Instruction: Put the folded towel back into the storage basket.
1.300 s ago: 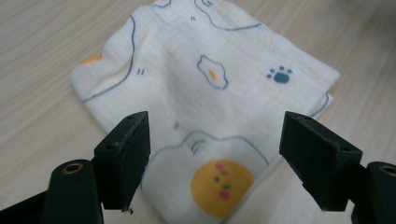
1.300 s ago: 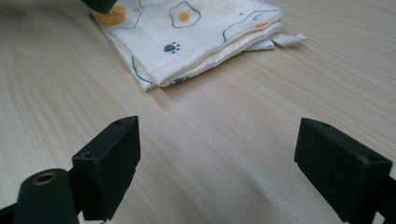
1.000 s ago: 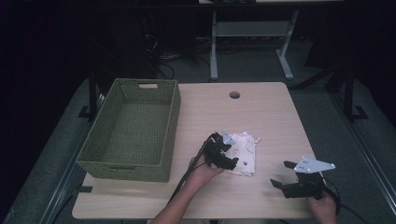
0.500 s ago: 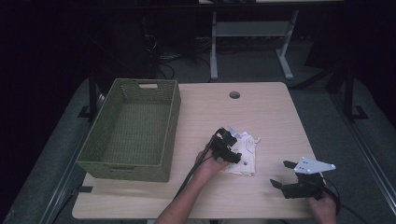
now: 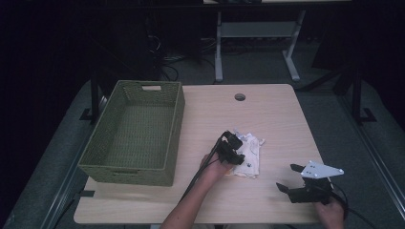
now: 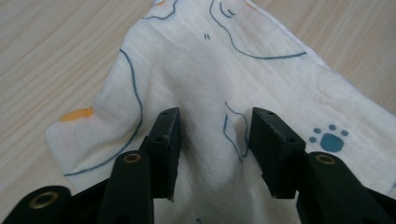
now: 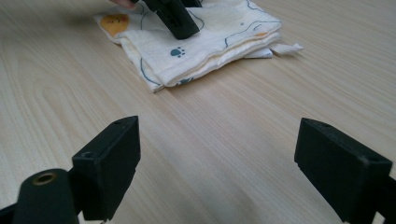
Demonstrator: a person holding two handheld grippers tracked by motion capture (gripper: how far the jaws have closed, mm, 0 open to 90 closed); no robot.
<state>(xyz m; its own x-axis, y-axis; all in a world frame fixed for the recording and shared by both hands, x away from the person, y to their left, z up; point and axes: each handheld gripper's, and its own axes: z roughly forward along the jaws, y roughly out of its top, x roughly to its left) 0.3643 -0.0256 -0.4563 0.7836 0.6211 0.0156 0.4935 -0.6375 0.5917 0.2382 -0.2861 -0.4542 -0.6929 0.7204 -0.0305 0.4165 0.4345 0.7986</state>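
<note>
Cloth (image 5: 248, 155), white with blue line print and paw marks, lies folded in several layers on the table (image 5: 267, 109), right of centre and just right of the green woven basket (image 5: 133, 133). Basket appears empty as far as its interior shows.

Left gripper (image 5: 232, 149) rests on top of the cloth. In the left gripper view its 2 jaws stand apart with a raised ridge of fabric between them (image 6: 212, 135); they press into the top layer but are not closed on it. Judgement: grasp is being set up, not made. Cloth not lifted, nothing moved toward the basket. If the work is to put the cloth into the basket, all of the carry and the release remain.

Right gripper (image 5: 292, 180) sits on the table near the front right edge, well apart from the cloth, jaws wide apart and holding nothing. The right gripper view looks across bare tabletop at the cloth's folded edge (image 7: 205, 56).

Hard to make out: how many layers the left jaws would take; the near edge of the cloth under the left hand (image 5: 215, 167) in the high view; the small white scrap (image 7: 286, 47) beside the cloth, either a tag or a loose corner. Basket's near inner wall is hidden by its rim.
</note>
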